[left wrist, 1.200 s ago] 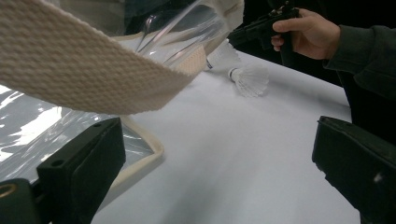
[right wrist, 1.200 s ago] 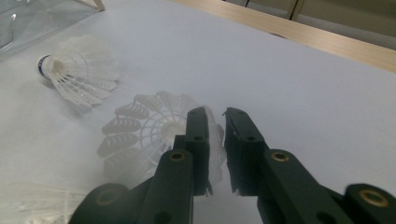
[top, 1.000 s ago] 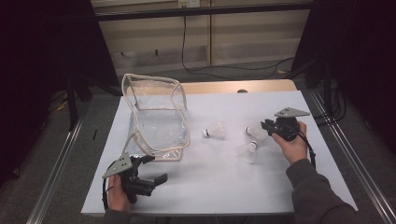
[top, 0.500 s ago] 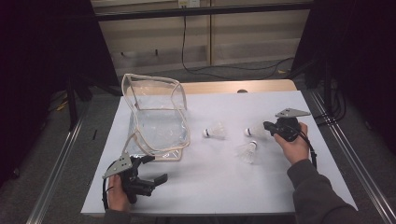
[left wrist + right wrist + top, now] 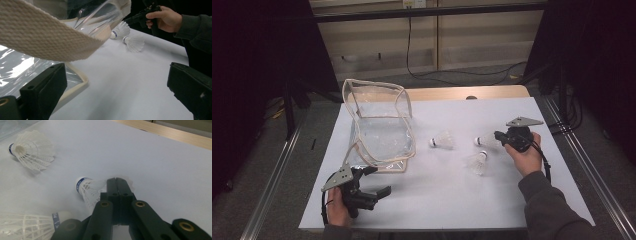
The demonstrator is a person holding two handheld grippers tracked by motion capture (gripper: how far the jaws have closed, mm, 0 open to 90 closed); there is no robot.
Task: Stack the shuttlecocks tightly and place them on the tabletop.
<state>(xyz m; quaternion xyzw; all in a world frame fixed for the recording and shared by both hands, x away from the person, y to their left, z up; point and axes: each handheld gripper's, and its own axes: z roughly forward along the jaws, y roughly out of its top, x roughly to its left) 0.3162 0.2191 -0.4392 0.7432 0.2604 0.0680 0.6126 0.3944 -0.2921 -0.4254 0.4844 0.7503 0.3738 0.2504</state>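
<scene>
Comparing the high view with the earlier frames: right gripper [image 5: 498, 135] has slid in on the rightmost shuttlecock [image 5: 482, 140], which has shifted slightly left; now the tip sits at its skirt. The other two shuttlecocks, middle one [image 5: 442, 141] and front one [image 5: 476, 162], have not moved. Clear bag [image 5: 379, 127] with cream trim stands open at the left of the white surface [image 5: 452, 200], same as before. Left gripper [image 5: 379, 182] rests near the bag's front corner, unchanged, jaws spread apart, nothing between them.

Left gripper view: both black jaws wide apart at the frame's bottom corners, released. Bag trim [image 5: 50, 37] hangs across just above. Two shuttlecocks [image 5: 121, 29] and [image 5: 133, 42] lie farther off, right hand [image 5: 165, 18] beyond them.

Right gripper view: jaws pressed together, clenched on the feather skirt of the rightmost shuttlecock [image 5: 86, 188], cork pointing away left. Others lie at [image 5: 31, 151] and [image 5: 27, 226].

Judgement: grasp just made; lift and carry to the bag likely follows.
</scene>
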